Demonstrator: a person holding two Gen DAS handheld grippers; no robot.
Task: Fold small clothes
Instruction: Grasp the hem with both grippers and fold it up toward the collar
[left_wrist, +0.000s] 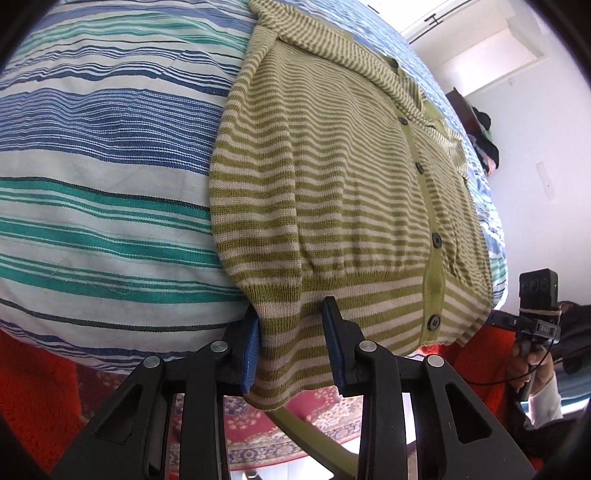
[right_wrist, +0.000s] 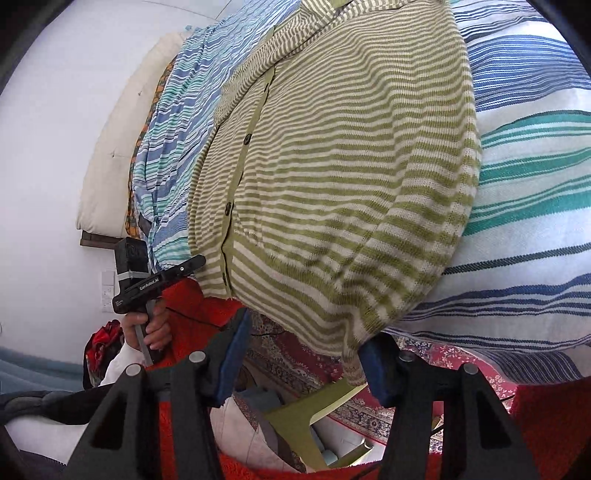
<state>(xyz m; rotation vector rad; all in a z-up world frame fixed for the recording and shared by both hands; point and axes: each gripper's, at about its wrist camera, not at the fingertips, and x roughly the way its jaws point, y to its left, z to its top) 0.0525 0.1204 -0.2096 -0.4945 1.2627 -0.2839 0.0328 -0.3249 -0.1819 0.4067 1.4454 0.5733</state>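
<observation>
A green-and-cream striped cardigan (left_wrist: 332, 184) lies buttoned and flat on a striped bedspread (left_wrist: 92, 147), its hem hanging over the bed's near edge. My left gripper (left_wrist: 291, 343) straddles the hem's left corner, by the sleeve cuff. Its blue pads (left_wrist: 251, 347) stand narrowly apart with flat, unpinched knit between them. In the right wrist view my right gripper (right_wrist: 306, 362) stands open just below the cardigan (right_wrist: 332, 166), and the other sleeve cuff (right_wrist: 354, 365) dangles beside its right pad. A hand (right_wrist: 151, 328) holds the left gripper's handle at the left.
A patterned red rug (right_wrist: 424, 369) covers the floor below the bed edge, with a green stool (right_wrist: 306, 417) on it. Red fleece (left_wrist: 37, 387) fills the low corners. A white mattress edge (right_wrist: 122, 129) meets the wall. Piled clothes (left_wrist: 484, 140) sit far right.
</observation>
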